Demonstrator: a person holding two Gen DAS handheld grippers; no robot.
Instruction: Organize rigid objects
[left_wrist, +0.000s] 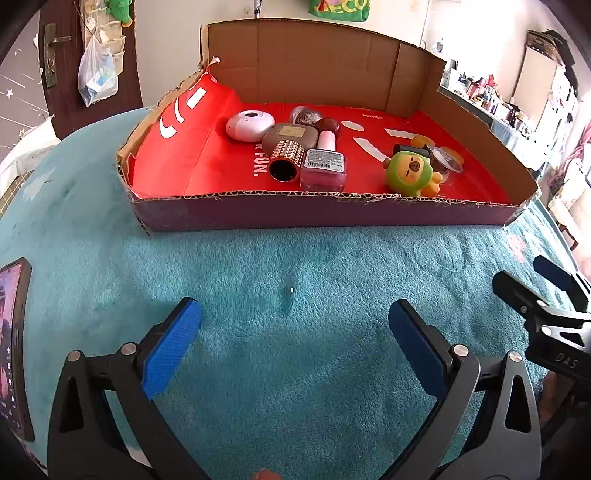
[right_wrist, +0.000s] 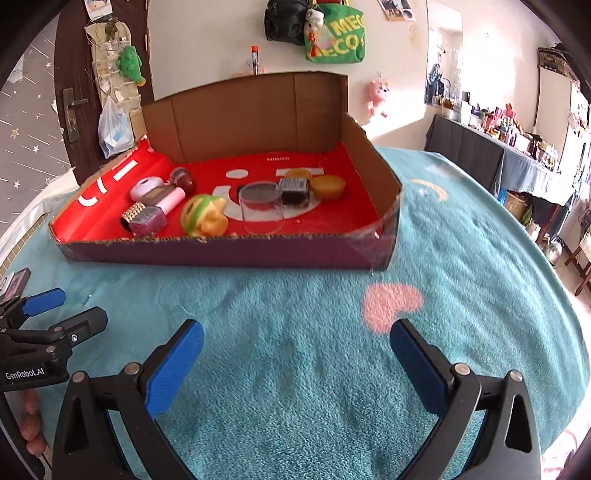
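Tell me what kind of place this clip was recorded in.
Most likely a lived-in room at home, perhaps a bedroom: a fluffy teal blanket covers the work surface, plush toys and a green tote bag hang on the wall, and a side table holds many small bottles.

Teal fleece blanket (right_wrist: 295, 295) with a pink heart (right_wrist: 391, 306) — phone (left_wrist: 13, 347) at left, plastic bag (left_wrist: 96, 72) hanging on the door (left_wrist: 62, 62).

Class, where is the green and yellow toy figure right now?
In both views the toy figure lies inside the cardboard box, near its front wall, between the pink nail polish bottle and the clear round container.
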